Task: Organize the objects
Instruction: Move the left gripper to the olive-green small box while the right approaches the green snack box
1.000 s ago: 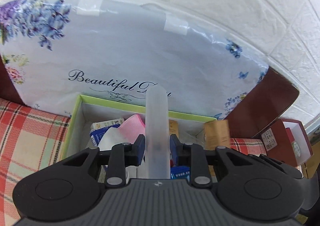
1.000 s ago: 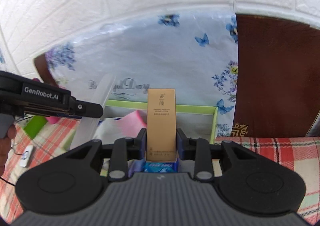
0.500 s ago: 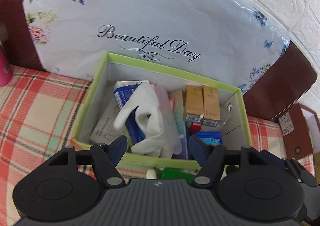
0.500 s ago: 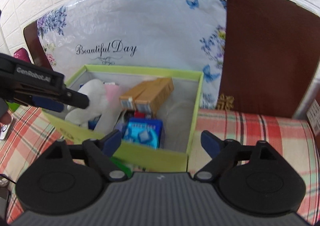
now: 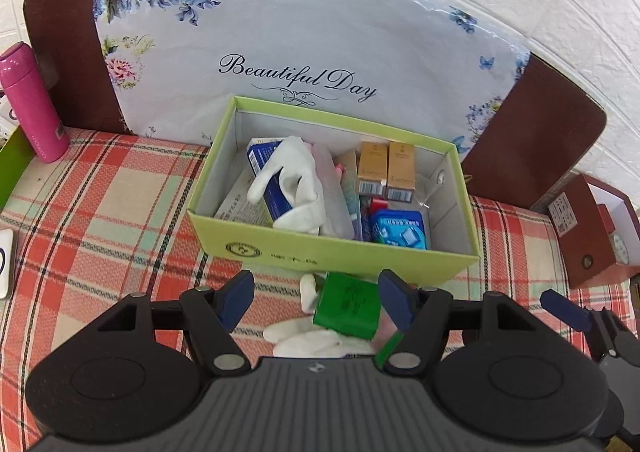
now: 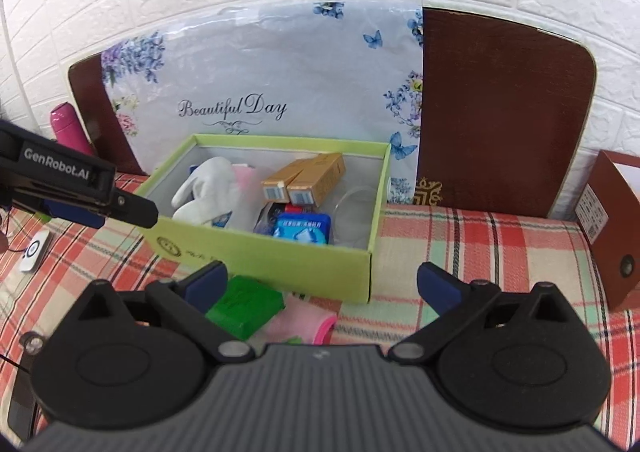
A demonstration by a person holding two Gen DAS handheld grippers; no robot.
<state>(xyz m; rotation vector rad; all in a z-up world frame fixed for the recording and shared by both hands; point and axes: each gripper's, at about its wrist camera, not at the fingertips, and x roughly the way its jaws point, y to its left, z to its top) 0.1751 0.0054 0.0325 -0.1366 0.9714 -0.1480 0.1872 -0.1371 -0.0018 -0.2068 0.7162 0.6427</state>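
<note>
A light green box (image 5: 332, 248) sits on a plaid-covered desk (image 5: 100, 212) and already holds most of the items: a white glove (image 5: 296, 180), two tan cartons (image 5: 386, 172) side by side, a blue packet (image 5: 400, 230) and a frosted tube, partly hidden. Still outside, just in front of the box, lie a green packet (image 5: 346, 304), another white glove (image 5: 308, 336) and a pink cloth (image 6: 304, 320); there may be more beneath them.

A second ago the left gripper (image 5: 316, 300) pinched the tube and the right gripper (image 6: 320, 286) pinched a tan carton. Both items now lie in the box. The left gripper is spread and empty; the right gripper's jaws are opening, with nothing between them. Both have drawn back from the box.
</note>
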